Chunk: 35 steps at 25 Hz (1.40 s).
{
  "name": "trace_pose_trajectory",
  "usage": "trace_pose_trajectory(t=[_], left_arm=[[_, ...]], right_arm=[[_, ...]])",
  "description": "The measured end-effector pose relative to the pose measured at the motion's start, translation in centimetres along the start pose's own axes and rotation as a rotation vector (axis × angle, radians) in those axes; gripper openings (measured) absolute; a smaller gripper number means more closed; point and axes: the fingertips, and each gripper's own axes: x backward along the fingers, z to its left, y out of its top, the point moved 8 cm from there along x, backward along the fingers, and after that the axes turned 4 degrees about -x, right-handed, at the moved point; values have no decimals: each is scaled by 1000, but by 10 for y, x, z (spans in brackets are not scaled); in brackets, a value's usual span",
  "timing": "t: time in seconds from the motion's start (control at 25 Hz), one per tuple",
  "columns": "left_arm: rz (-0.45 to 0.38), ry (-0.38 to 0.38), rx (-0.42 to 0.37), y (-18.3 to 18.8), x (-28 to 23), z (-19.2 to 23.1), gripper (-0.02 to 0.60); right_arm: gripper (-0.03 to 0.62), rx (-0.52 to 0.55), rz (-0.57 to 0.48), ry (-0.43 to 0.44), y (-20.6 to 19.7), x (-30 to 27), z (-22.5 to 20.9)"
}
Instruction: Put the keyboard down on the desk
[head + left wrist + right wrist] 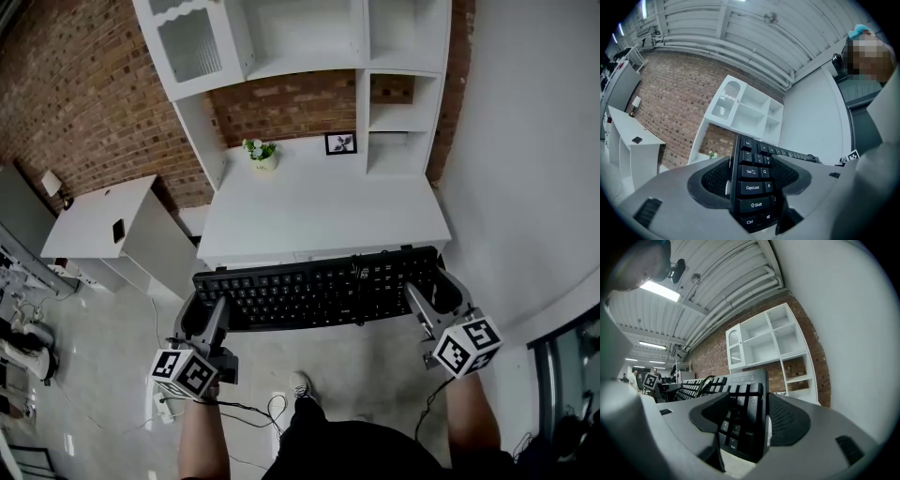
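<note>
Nearest the lens, the left gripper (201, 314) and right gripper (442, 291) each clamp 1 short end of the black keyboard (319, 289). Both pairs of jaws are narrowed onto its thickness, with ribbed dark pads pressing it. The keyboard is held level along the front edge of the white desk (319, 211), mostly over the grey floor. The smooth desktop lies open across its front and middle. At the back, 1 small potted plant (262, 154) and 1 framed picture (341, 142) stand beneath white shelves on a brick wall.
</note>
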Motion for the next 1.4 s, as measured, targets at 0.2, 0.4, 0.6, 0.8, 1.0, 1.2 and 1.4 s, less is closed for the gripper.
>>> trace_pose_trajectory(t=[0.2,0.4,0.6,0.8,1.0,1.2,1.4], left_arm=[[26,3,20,13,-52,55,293],[35,-17,29,16,-86,93,293],[36,-30,29,27,-112,135,293],[29,-41,29,30,-124,177,293],[31,-35,31,33,-168,236,293],[35,-39,25,40,-163,250,293],[39,-45,28,35,-162,256,293]], right_arm=[[265,3,12,-16,8,-73,6],[265,2,15,-40,9,-115,12],[265,-5,14,-56,11,-159,26],[265,-5,7,-61,3,-195,45],[265,-12,13,-57,0,-271,49],[265,-20,19,-57,-3,-277,64],[265,-28,26,-66,-7,-278,68]])
